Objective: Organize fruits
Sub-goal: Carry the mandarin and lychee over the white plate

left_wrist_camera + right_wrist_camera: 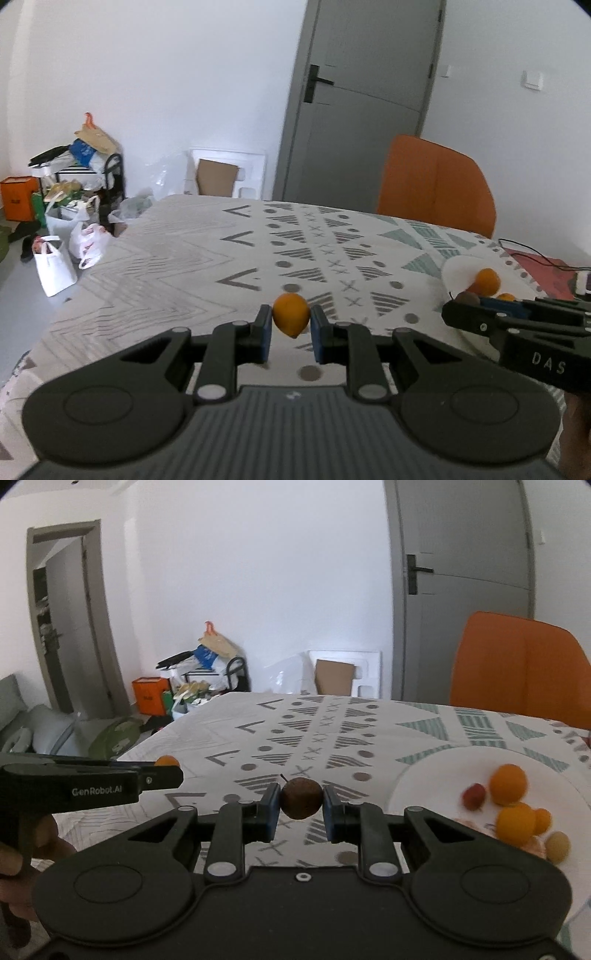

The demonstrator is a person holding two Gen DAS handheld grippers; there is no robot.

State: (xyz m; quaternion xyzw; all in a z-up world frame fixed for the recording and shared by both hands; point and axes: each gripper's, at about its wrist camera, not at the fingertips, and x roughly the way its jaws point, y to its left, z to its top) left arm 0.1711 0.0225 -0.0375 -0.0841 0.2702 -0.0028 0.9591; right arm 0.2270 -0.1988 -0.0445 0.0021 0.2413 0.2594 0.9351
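My left gripper (291, 328) is shut on a small orange fruit (291, 314) and holds it above the patterned tablecloth. It also shows in the right wrist view (162, 775) at the left, with the orange fruit (167, 761) at its tip. My right gripper (301, 806) is shut on a brown round fruit with a stem (301, 798), held above the table. In the left wrist view the right gripper (465, 306) reaches in from the right with the brown fruit (467, 297). A white plate (424, 786) at the right holds several orange, red and yellow fruits (508, 783).
The table has a white cloth with grey and green patterns (207, 266). An orange chair (436, 184) stands behind the table by a grey door (362, 110). Bags and clutter (70, 206) lie on the floor at the left. A cable (532, 254) lies at the table's right.
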